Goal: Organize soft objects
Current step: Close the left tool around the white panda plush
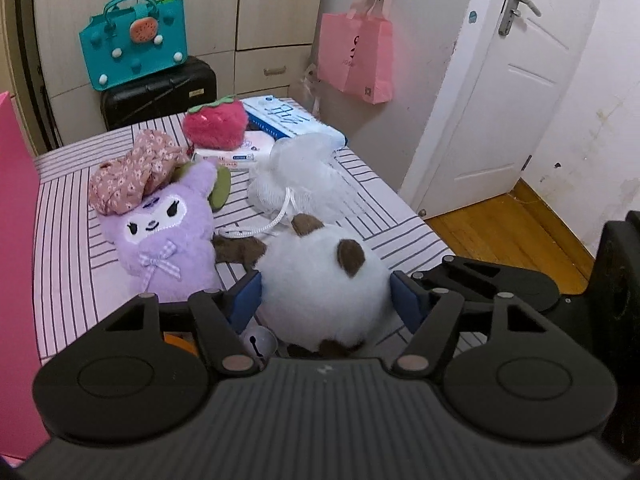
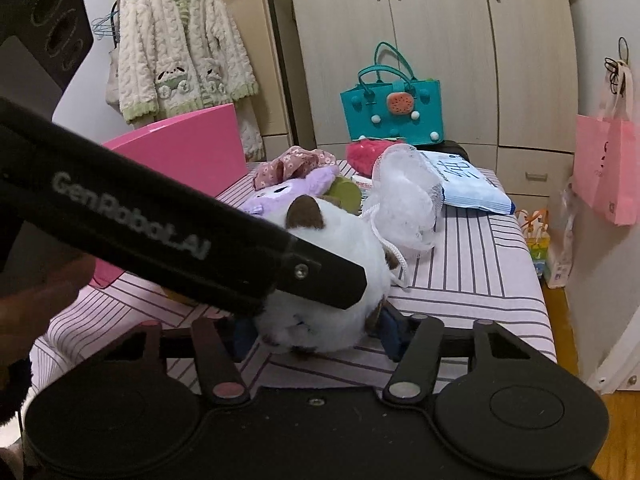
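From our left wrist camera, the left gripper (image 1: 326,296) has its blue fingers (image 1: 247,300) pinching a round white plush cat (image 1: 320,280) with brown ears, lying on the striped bed (image 1: 68,256) beside a purple plush (image 1: 164,236).

From our right wrist camera, the right gripper (image 2: 316,330) fingers squeeze the same cat, likely sharing the bulky load.

white plush (image 2: 332,280), both grippers clamping it
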Motion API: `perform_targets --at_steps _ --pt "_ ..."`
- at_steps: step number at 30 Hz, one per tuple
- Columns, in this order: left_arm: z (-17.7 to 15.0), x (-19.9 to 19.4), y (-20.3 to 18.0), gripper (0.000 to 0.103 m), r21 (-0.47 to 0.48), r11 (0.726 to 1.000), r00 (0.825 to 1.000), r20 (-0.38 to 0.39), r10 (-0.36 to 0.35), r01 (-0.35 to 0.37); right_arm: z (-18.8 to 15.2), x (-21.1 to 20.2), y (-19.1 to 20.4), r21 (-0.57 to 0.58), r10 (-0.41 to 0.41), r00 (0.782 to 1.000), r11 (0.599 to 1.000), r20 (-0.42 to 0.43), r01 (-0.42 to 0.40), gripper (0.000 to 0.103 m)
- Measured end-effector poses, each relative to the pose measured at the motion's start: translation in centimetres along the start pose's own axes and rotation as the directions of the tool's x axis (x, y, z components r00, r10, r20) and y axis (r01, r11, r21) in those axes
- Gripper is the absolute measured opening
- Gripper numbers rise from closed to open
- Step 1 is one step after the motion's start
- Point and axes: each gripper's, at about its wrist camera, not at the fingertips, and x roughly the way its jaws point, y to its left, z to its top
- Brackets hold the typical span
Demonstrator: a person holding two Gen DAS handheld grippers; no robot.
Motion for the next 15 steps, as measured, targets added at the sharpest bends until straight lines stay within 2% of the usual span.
perform_targets --at_steps 6,15 --pt "-0.1 -0.1 0.0 0.065 -0.020 1.000 1.000 -0.021 -0.012 0.012 0.2 -0.8 0.4 0.006 -0.007 1.000 1.000 -0.013 0.007 0.062" --pt "0.3 -2.3 -0.3 0.065 -0.013 0.997 0.997 -0.032 -0.077 0.076 1.8 -3.4 1.9 -0.042 -0.032 0.999 0.999 -0.036 0.031 0.062"
